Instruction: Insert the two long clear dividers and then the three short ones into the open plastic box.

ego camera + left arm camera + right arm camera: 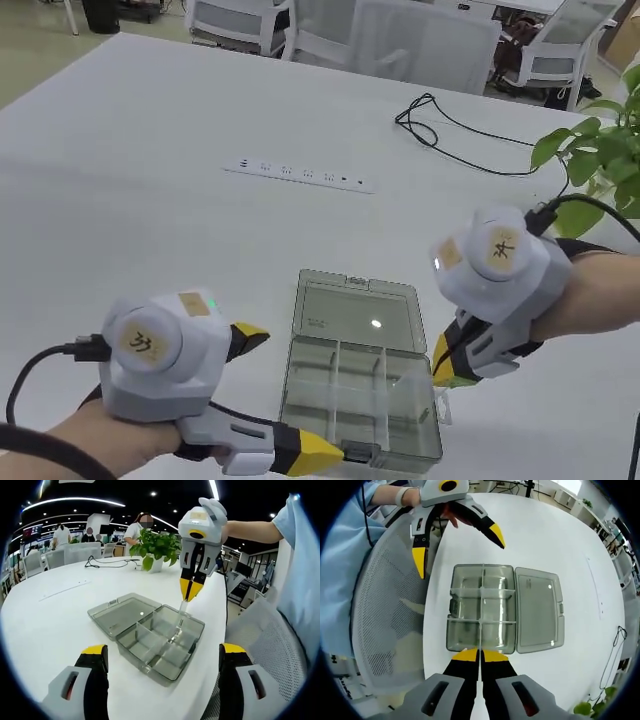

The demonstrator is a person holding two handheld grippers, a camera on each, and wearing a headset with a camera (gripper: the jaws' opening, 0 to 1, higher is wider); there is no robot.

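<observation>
Right tongs (480, 653) pinch one clear divider (180, 612) in one box (117, 615); left tongs (458, 549) gape.

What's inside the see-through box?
Clear dividers stand inside the box, making small pockets that look empty. The right gripper holds one more divider there and hides the edge under it.

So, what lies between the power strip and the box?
Nothing. In the head view, the table is bare between the power strip and the box.
</observation>
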